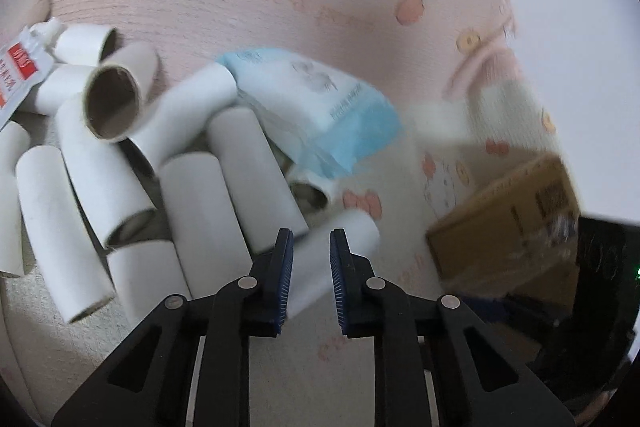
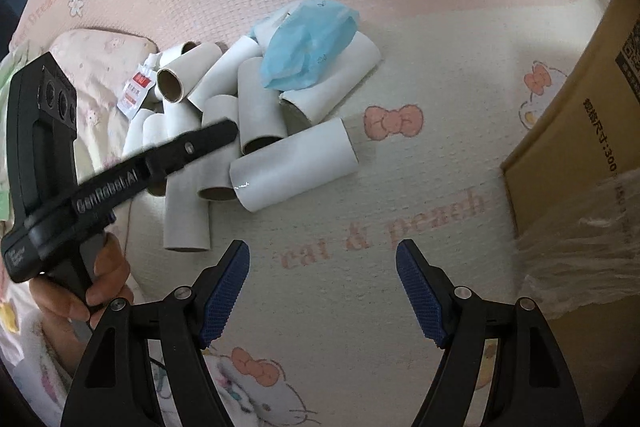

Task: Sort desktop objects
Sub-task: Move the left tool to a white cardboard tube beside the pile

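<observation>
A brown cardboard box (image 2: 576, 131) is waiting beside a heap of white cardboard tubes (image 2: 240, 115) on the pink cartoon-print bed cover (image 2: 360, 227). The left gripper (image 1: 311, 247), jaws narrowly apart, is straddling the nearest tube (image 1: 340, 239) (not visibly pinched); the right gripper (image 2: 322, 267) is hanging wide open. Risk: the round tube squirting sideways.

A pink and cream cartoon-cat bedsheet (image 2: 420, 187) printed "cat & peach" covers everything; a brown cardboard box (image 2: 580, 115) sits at three o'clock.
</observation>
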The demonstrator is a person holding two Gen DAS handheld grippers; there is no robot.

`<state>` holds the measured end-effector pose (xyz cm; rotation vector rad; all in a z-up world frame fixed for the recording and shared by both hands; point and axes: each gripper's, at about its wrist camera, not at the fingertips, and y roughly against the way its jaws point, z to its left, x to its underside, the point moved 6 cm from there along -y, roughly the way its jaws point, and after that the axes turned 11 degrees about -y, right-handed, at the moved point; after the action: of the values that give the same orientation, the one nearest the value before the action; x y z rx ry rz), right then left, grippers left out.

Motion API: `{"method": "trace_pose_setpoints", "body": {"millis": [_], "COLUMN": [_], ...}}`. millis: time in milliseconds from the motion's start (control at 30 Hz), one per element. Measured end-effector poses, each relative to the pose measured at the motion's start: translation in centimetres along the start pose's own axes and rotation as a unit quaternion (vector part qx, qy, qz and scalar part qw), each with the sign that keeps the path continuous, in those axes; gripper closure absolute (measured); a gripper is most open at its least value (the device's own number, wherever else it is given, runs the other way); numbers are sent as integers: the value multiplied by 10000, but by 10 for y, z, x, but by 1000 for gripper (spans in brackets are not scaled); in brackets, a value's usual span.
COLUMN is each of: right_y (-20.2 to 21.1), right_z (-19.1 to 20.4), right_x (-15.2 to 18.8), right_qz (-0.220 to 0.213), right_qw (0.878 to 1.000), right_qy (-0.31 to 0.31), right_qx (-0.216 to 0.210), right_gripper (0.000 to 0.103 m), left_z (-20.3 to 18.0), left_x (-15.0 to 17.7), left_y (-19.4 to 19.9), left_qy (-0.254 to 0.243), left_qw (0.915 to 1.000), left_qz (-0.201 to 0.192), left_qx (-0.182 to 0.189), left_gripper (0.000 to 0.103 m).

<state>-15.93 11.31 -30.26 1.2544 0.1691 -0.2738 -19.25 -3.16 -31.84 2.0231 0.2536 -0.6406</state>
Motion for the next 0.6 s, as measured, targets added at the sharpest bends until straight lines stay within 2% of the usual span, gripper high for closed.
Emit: {"method": "trace_pose_setpoints", "body": {"millis": [100,167,300,367,433,500,533,600], "right_y": [-3,-5,-9,-11,-11,-12,-13,-13], "right_z": [2,3,2,1,-2,-7,-8,-10], "right_x": [0,2,3,4,5,6,6,6], "right_qz": [-20,-1,5,1,-9,-17,-18,-44], "right_qw": [9999,9999,9997,9996,9996,9998,9998,9998], "right_qy": [114,152,167,164,152,122,115,106], "right_qx": [-18,-71,-201,-219,-230,-182,-157,-131], "right_gripper": [29,29,29,29,29,29,29,29], "left_z": [-5,-9,-19,-24,-28,-31,-34,-37], "left_x": [7,9,18,24,30,28,24,15], "left_y": [-11,-11,-13,-16,-19,-11,-5,1], "left_qy": [-86,-160,-9,-54,-203,-406,-519,-604], "left_qw": [9993,9993,9973,9954,9956,9977,9981,9981], "left_qz": [356,328,531,681,780,530,327,73], "left_qx": [-103,-99,506,667,481,116,-9,16], "left_gripper": [82,82,82,82,82,81,78,49]}}
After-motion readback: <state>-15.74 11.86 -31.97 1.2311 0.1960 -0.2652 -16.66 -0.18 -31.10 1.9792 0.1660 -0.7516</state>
